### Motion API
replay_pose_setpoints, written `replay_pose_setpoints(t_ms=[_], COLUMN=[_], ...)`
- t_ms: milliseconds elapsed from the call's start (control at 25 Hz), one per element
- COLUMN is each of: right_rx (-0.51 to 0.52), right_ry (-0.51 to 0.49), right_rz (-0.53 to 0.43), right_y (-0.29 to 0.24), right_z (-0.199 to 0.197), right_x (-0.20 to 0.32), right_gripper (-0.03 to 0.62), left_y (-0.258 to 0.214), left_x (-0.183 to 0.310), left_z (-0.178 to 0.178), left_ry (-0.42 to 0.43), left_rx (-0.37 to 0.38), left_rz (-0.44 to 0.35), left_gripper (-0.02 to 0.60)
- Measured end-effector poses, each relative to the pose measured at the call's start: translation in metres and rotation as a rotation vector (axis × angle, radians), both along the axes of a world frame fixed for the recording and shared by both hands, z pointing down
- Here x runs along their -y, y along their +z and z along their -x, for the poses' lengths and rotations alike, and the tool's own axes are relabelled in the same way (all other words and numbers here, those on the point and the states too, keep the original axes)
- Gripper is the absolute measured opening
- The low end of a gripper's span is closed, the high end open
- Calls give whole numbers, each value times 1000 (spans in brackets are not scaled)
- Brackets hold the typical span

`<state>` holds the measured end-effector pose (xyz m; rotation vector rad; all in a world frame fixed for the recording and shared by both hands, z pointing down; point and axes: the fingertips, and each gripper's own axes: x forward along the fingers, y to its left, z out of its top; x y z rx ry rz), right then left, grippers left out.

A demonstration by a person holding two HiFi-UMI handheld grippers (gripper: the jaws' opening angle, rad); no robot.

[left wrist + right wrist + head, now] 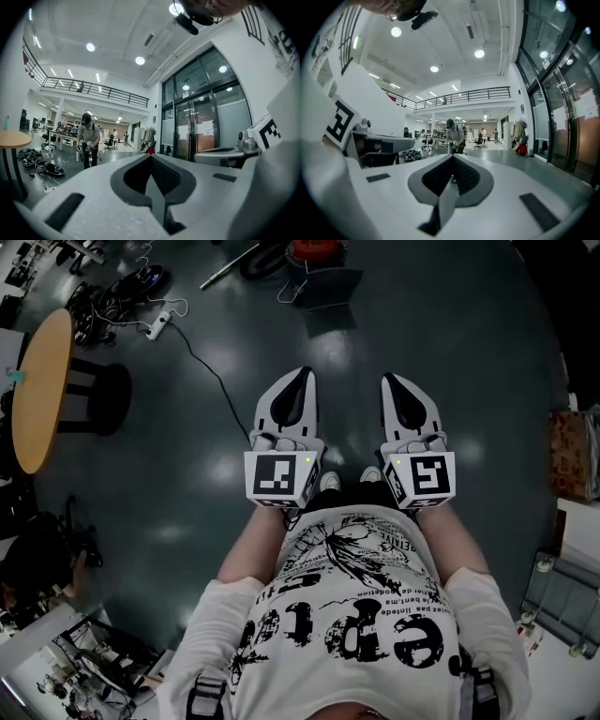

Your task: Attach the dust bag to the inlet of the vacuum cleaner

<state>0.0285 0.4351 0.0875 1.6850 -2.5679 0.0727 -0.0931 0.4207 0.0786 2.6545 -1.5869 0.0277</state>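
- Eyes on the vacuum cleaner first: a red-topped body, cut off by the top edge of the head view, sitting on the dark floor well ahead of both tools.
- Just in front of it lies a dark flat square thing; whether that is the dust bag, I can't tell from here.
- A pale tube lies slantwise on the floor beside the red body, to its left.
- Now the left hand-held gripper: jaws pressed together, nothing between them, pointing level and forward.
- The right hand-held gripper matches it: jaws closed, empty, held side by side with the left one but apart from it.
- Both sit just in front of the person's white printed shirt, each marker cube facing up.
- Out to the left, a round wooden-topped bench, and near it a white power strip with its cord trailing across the floor.
- A tangle of dark cables lies beside that bench.
- Down the hall, another person stands bent over, and tall glass doors line the right wall in the left gripper view.
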Motion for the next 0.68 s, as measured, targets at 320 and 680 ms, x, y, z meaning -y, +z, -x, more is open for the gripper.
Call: replay_pose_setpoints(t_ms=[320, 680], right_rx=[6, 2], right_ry=[-14, -41], right_rz=[-8, -20], right_y=[-3, -9], right_z=[9, 16], right_x=[2, 4], right_gripper=[2, 2], left_y=[-7, -11], left_x=[4, 5], left_z=[9, 9], left_ry=[-5, 3], left_rx=[-10, -17], left_rz=[-16, -22], left_gripper=[0, 0])
